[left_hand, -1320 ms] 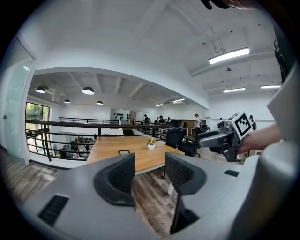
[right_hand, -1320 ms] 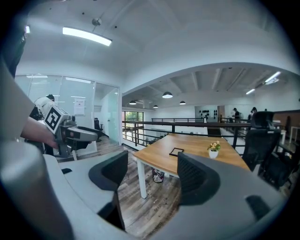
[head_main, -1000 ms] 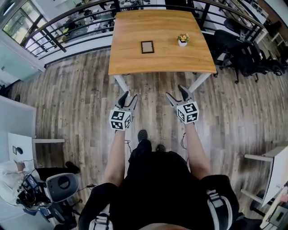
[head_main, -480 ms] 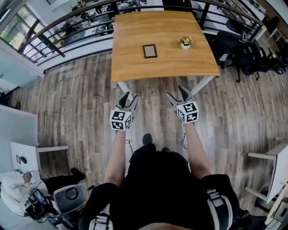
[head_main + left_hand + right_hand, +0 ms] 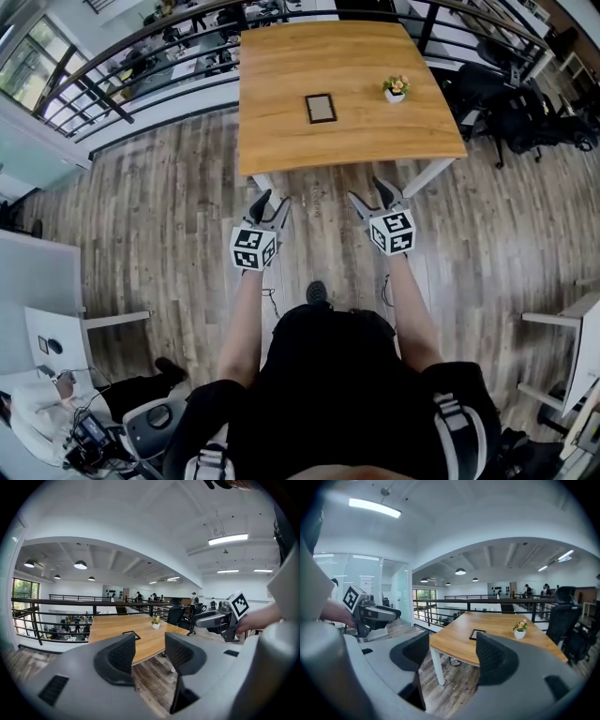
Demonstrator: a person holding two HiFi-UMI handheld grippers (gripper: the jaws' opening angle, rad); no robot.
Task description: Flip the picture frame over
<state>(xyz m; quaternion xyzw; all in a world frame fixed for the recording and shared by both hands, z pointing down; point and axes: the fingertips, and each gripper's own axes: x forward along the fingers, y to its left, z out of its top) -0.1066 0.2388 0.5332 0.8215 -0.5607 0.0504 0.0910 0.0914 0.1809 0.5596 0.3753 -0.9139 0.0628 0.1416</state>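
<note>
Okay, nothing is gripped at this point. The picture frame (image 5: 321,108) lies flat near the middle of the wooden table (image 5: 272,141), well apart from both grippers, which hang over the floor (image 5: 169,216) short of the table's near edge. On the left gripper (image 5: 270,200) the jaws stand apart with a moderate gap, and only floor and table show between them. On the right gripper (image 5: 368,192) the jaws are a bit wider and also empty.

Risks, as a judgement:
- The frame sits flat, so a jaw probably can't get under its thin edge and may just push it along the smooth wood.
- If it gets lifted by one corner only, it could twist out and drop, which is bad if there is glass.
- The small flower pot (image 5: 396,89) stands near the frame on the right, so a wide swing of the right gripper could tip it.

Hard to tell:
- The frame is too small in every view to say whether its front or back is up, or whether it has a stand.
- The jaws cut off part of the table in both gripper views.
</note>
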